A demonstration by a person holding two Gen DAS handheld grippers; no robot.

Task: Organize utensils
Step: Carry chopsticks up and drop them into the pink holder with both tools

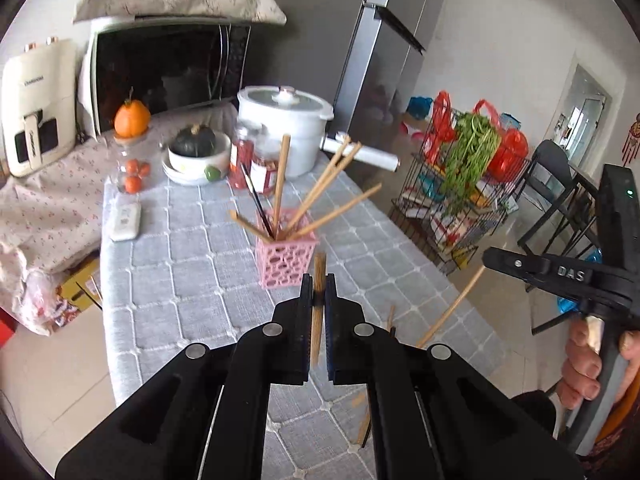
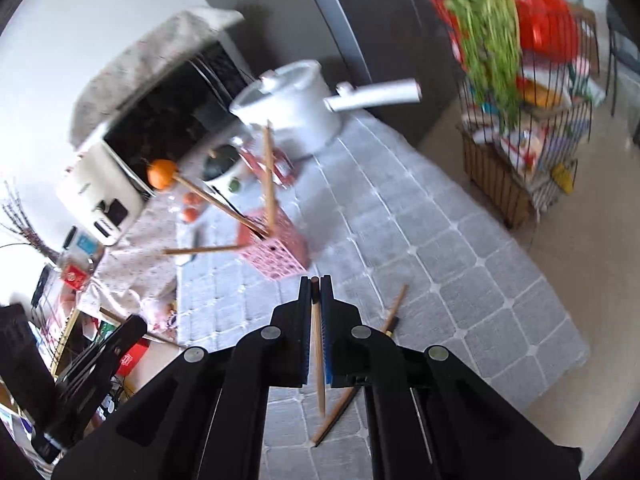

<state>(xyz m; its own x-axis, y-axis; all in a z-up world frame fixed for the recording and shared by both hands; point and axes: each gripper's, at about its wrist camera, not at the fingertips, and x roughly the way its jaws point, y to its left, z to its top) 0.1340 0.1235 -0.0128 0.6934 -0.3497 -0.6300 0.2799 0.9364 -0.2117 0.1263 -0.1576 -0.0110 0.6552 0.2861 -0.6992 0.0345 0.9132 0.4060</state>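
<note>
Right of the pink basket (image 2: 276,250), the wire rack (image 2: 524,140) and its greens (image 2: 486,36) smear into blur in the right wrist view, the chopsticks' (image 1: 288,200) lower ends vanish inside that basket, and the loose chopstick (image 2: 334,416) nearest the camera slips behind the black gripper body.

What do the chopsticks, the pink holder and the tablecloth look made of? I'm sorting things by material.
The chopstick clamped in the left gripper looks like bamboo or wood: tan, matte, with fine lengthwise grain. The pink holder looks like moulded plastic: even colour, with a regular cut-out lattice. The tablecloth looks like grey woven fabric, quilted: pale stitched lines marking off padded squares.
</note>
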